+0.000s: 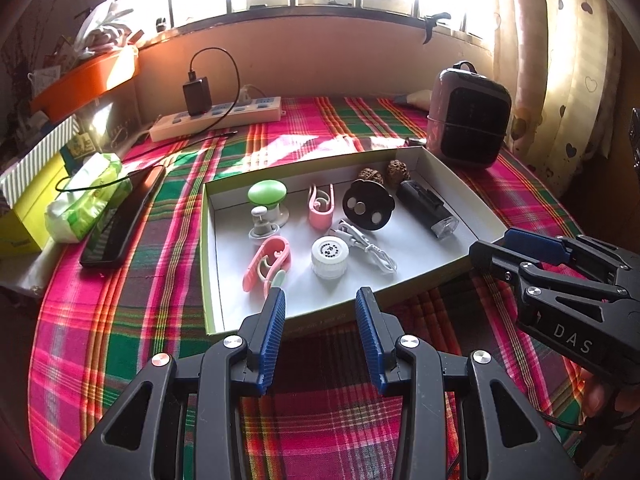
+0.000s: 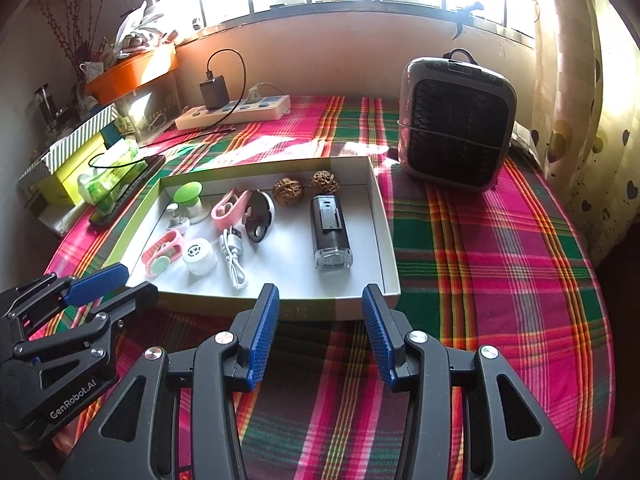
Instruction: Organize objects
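Plaid cloth (image 2: 500, 248): pink, green and red, covers the table; all else sits on it.
Tray (image 1: 205, 240): shallow white box, mid-table, holding every small item.
Back row: green knob (image 1: 267, 193), pink clip (image 1: 320, 208), black disc (image 1: 368, 205), black torch (image 1: 427, 208); two walnuts (image 2: 306, 186) against the far wall.
Front row: second clip (image 1: 267, 263), white cap (image 1: 330, 257), white cable (image 1: 370, 250) (loosely coiled).
Left gripper (image 1: 320, 300): jaws apart, empty, over the tray's near edge.
Right gripper (image 2: 318, 296): jaws apart, empty, at the near right corner.
Heater (image 2: 456, 120): just beyond the tray's far right corner.
Power strip (image 2: 234, 112): far left, charger plugged in.
Phone (image 1: 122, 216): left of tray, beside tissue pack (image 1: 86, 204).
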